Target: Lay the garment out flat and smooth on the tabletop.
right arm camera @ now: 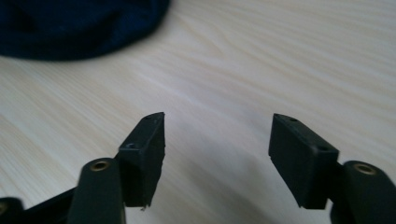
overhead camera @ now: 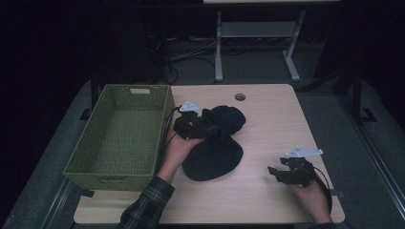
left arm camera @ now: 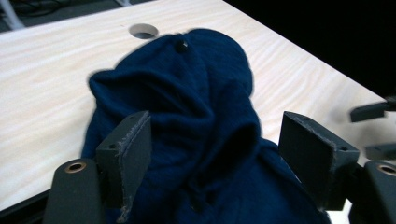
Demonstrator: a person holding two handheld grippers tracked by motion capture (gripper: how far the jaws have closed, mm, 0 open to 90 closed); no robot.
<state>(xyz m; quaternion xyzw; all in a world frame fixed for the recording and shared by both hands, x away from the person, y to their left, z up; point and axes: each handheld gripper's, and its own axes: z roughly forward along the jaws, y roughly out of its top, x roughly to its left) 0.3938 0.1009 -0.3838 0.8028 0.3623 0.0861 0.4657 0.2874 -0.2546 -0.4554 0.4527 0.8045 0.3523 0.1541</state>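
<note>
In the high view, a pale wood-grain table (overhead camera: 267, 124) with rounded corners carries a round cable hole (overhead camera: 240, 97) near its twelve o'clock edge. A green woven basket (overhead camera: 165, 117), rectangular with a slot handle in its far wall, sits at the table's nine o'clock side; its ribbed floor is bare. Just beside the basket's right wall lies a dark navy knit garment (overhead camera: 215, 155), soft and rumpled, bunched into two rounded lobes near the table's centre. The left gripper (overhead camera: 210, 131), black with a grey three-cornered plate, rests over the garment's upper lobe, held by a hand whose sleeve is plaid. The right gripper (overhead camera: 273, 172) hovers at about four o'clock on the table, well apart from the garment, its jaws pointing toward nine o'clock.

In the left gripper view, the left gripper (left arm camera: 217, 154) has its two blocky black jaws spread wide, with the garment (left arm camera: 196, 107) heaped between and beyond them; the pads do not press the cloth. The fabric is fine knit, folded in deep creases, with a small dark button (left arm camera: 180, 45) near its twelve o'clock end, just short of the cable hole (left arm camera: 143, 31).

In the right gripper view, the right gripper (right arm camera: 217, 140) has its jaws apart above bare wood, nothing between them. The garment's (right arm camera: 79, 25) curved edge lies at eleven o'clock.
</note>
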